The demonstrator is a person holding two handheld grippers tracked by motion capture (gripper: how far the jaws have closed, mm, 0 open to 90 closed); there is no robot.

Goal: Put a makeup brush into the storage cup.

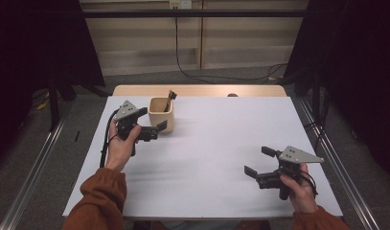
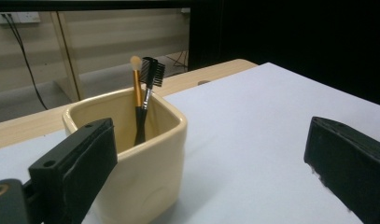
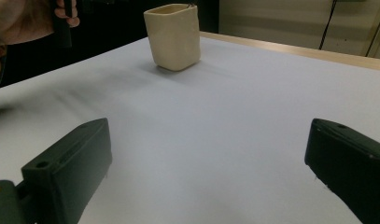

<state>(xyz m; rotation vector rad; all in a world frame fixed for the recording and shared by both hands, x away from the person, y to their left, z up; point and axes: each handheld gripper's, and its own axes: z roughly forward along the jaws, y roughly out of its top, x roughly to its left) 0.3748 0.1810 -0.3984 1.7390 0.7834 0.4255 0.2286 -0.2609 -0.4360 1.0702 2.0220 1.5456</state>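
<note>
Right claw gapes wide over bare table, holding nothing; left claw (equally wide) flanks the cup.

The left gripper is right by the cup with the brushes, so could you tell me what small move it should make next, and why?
Probably ease the left gripper forward so its open jaws straddle the cup. In the left gripper view one jaw already sits beside the cup's wall while the other stands well off, so the cup is not yet between them. The two brushes stand upright inside. The right gripper hangs open, far from the cup.
</note>
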